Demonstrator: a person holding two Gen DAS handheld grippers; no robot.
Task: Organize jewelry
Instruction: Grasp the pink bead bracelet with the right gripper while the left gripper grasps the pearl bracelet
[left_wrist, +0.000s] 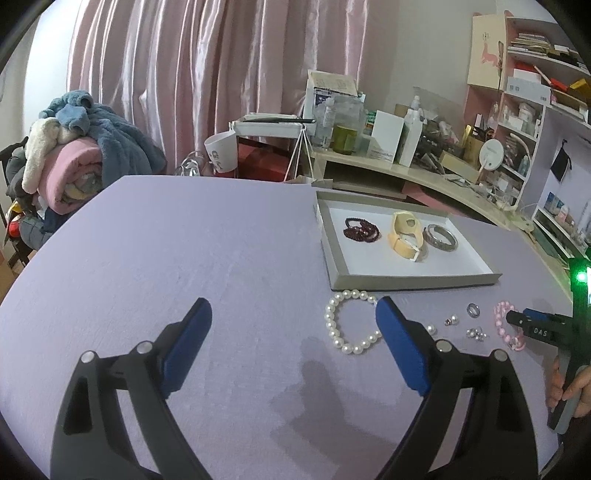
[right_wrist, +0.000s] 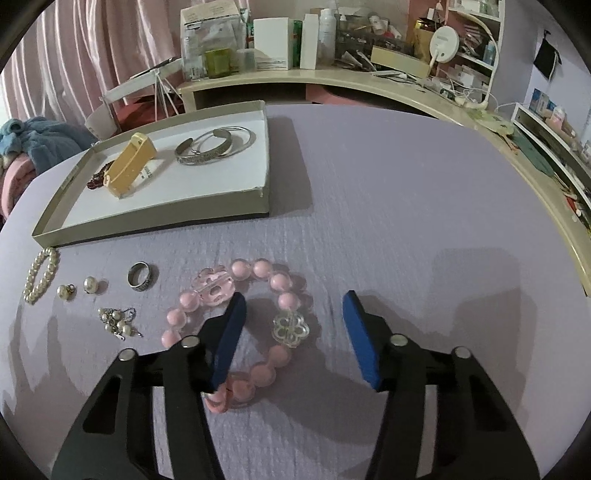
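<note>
My right hand-held gripper (right_wrist: 293, 332) spread wide over pink bead bracelet (right_wrist: 258, 291) on desk (right_wrist: 406, 203) — left finger inside loop. My left hand-held gripper (left_wrist: 293, 332) spread, empty — pearl bracelet (left_wrist: 347, 325) just beside tray (left_wrist: 406, 280).

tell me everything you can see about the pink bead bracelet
The pink bracelet is a loop of round, glossy pink beads, glass or plastic by the look, broken up by clear flower-shaped beads. It lies flat on the lilac tablecloth, outside the tray, right of the ring. The right tool is open over it, one blue finger covering its near-left part; whether it touches is unclear.
</note>
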